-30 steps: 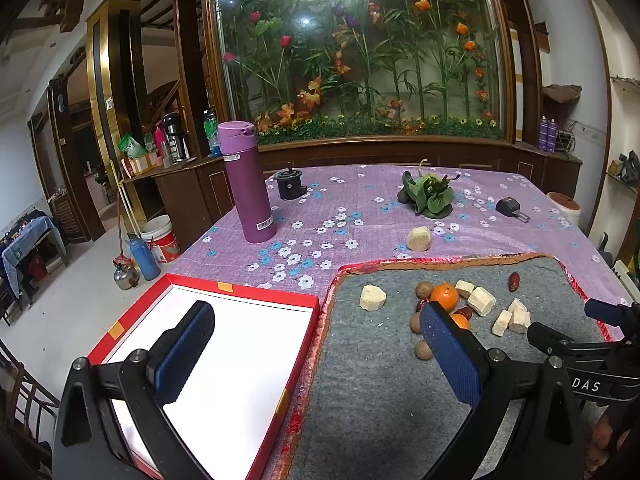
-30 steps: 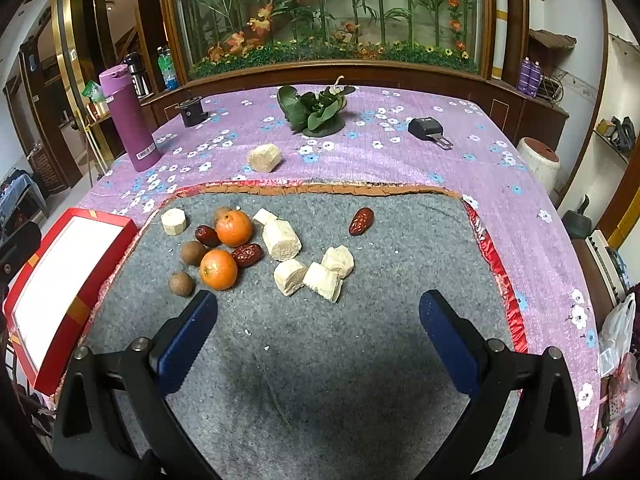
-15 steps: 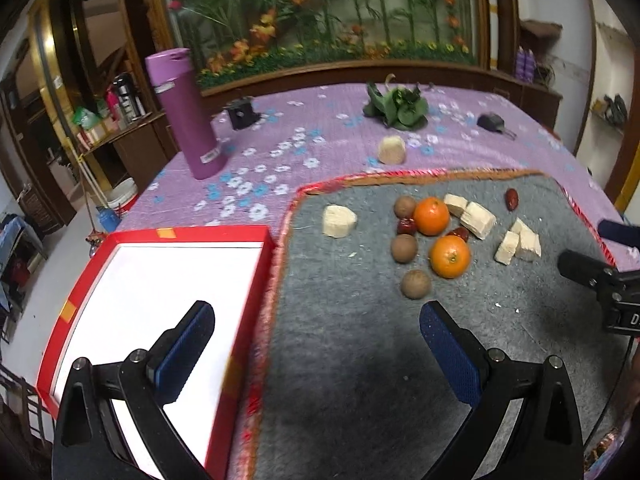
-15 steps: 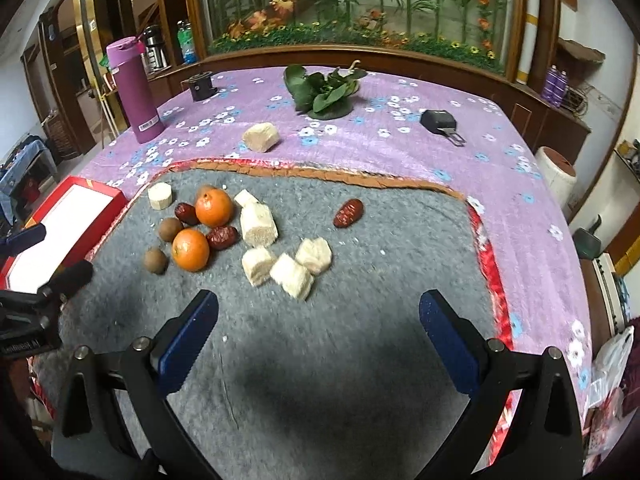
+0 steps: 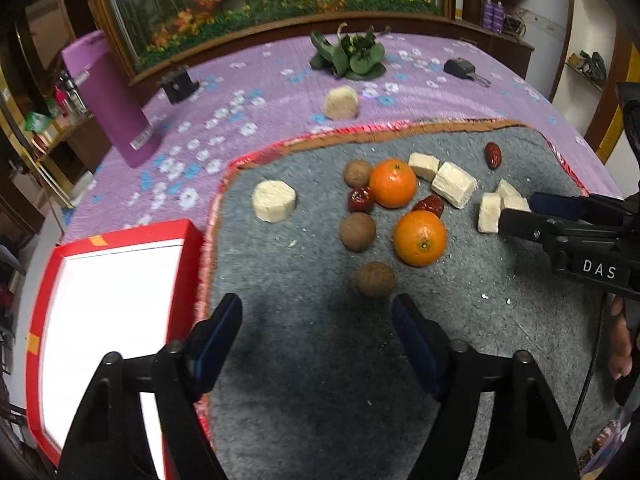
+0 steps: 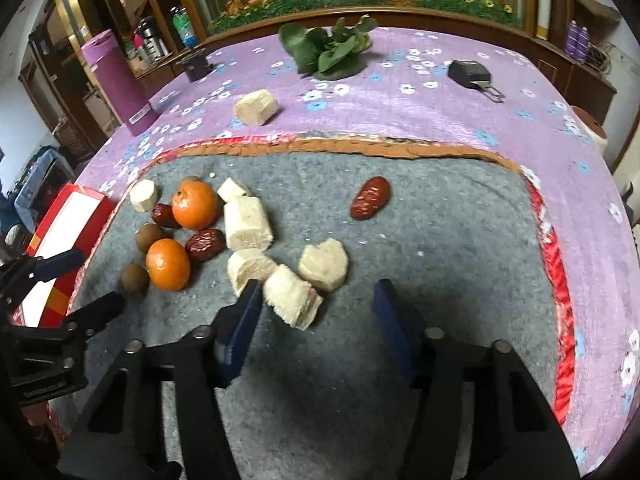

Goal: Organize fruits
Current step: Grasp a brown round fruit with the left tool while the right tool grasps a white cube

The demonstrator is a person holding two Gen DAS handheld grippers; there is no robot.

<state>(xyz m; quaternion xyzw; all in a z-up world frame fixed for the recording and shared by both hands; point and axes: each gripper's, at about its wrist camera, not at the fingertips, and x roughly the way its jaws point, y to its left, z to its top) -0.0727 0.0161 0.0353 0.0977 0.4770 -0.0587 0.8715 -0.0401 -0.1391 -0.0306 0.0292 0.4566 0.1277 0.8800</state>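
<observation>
Your left gripper (image 5: 316, 322) has its fingers spread wide, nothing between them. The nearest brown round fruit (image 5: 375, 279) sits just ahead of the gap, closer to the right finger and not touching it. Beyond it: two oranges (image 5: 419, 237), another two brown fruits, dark red dates (image 5: 361, 200) and pale cut chunks (image 5: 274, 201), all clustered on the grey felt mat (image 5: 320, 380).

Your right gripper (image 6: 318, 300) is also wide and empty. A pale chunk (image 6: 294, 298) lies between the finger tips, right against the left finger; two more chunks sit just past it. One date (image 6: 370, 197) lies apart from the rest, further out on the mat.

The red tray (image 5: 108, 320) with its white inside sits off the mat's left edge, beside the left gripper. The counter (image 6: 400, 92) wears a purple flowered cloth and carries a purple flask (image 5: 114, 108), a bunch of green leaves (image 6: 328, 52), one loose pale chunk and a small black object. A planter of artificial flowers runs behind the counter.
</observation>
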